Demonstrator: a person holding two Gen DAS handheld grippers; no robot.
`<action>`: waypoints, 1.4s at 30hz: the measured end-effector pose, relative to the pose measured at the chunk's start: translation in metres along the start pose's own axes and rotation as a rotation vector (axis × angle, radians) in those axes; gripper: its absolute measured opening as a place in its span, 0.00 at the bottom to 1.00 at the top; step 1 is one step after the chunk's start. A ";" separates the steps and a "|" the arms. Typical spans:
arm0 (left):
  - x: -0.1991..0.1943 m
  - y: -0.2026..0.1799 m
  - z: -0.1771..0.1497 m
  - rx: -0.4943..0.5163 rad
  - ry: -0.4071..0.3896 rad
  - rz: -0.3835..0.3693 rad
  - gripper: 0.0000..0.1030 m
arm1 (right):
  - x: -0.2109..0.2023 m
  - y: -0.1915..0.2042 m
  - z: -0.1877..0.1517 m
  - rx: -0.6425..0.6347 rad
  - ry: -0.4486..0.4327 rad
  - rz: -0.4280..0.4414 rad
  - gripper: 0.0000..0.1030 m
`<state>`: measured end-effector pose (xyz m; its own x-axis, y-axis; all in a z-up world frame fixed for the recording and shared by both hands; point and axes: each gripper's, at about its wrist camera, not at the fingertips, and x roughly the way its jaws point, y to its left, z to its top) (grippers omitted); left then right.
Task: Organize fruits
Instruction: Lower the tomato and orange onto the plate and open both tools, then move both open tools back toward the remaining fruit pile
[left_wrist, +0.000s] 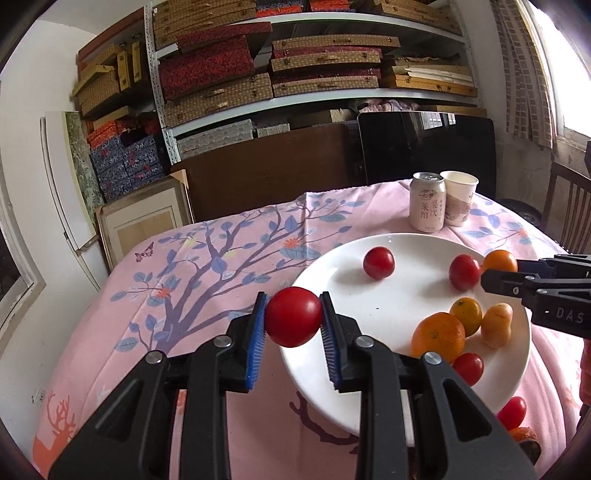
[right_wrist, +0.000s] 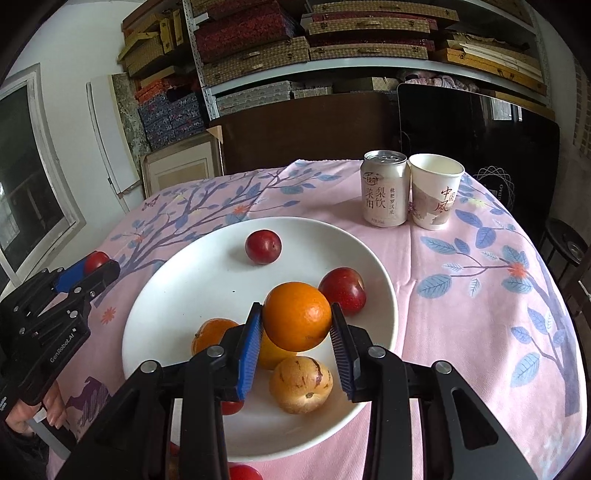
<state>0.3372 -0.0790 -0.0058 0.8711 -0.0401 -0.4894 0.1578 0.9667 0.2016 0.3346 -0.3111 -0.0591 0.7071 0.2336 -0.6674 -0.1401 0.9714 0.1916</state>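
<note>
My left gripper (left_wrist: 293, 319) is shut on a red plum (left_wrist: 293, 316), held at the left rim of the white plate (left_wrist: 369, 306); from the right wrist view the same gripper (right_wrist: 96, 266) shows at the left, beside the plate (right_wrist: 177, 288). My right gripper (right_wrist: 297, 325) is shut on an orange (right_wrist: 297, 315) above the plate, and shows in the left wrist view (left_wrist: 493, 275) over the plate's right edge. On the plate lie two red plums (right_wrist: 263, 246) (right_wrist: 343, 290), oranges (right_wrist: 210, 334) and a yellow-brown fruit (right_wrist: 300, 384).
A drink can (right_wrist: 385, 188) and a paper cup (right_wrist: 436, 190) stand at the back of the pink flowered tablecloth (right_wrist: 461, 295). More red fruit (left_wrist: 511, 412) lies on the cloth near the plate's front edge. A hand (right_wrist: 55, 406) holds the left gripper. Shelves of boxes stand behind.
</note>
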 end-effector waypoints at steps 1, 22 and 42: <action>0.002 0.002 0.000 -0.013 0.006 0.003 0.26 | 0.001 0.001 0.001 -0.003 -0.002 0.004 0.36; -0.015 -0.007 -0.002 0.031 -0.141 0.032 0.96 | -0.015 -0.023 0.004 0.111 -0.092 0.029 0.96; -0.132 0.004 -0.111 0.193 0.123 -0.251 0.96 | -0.105 0.065 -0.132 -0.238 0.039 0.054 0.96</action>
<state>0.1706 -0.0420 -0.0347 0.7335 -0.2283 -0.6402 0.4551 0.8646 0.2132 0.1595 -0.2674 -0.0715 0.6676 0.2820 -0.6890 -0.3393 0.9390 0.0556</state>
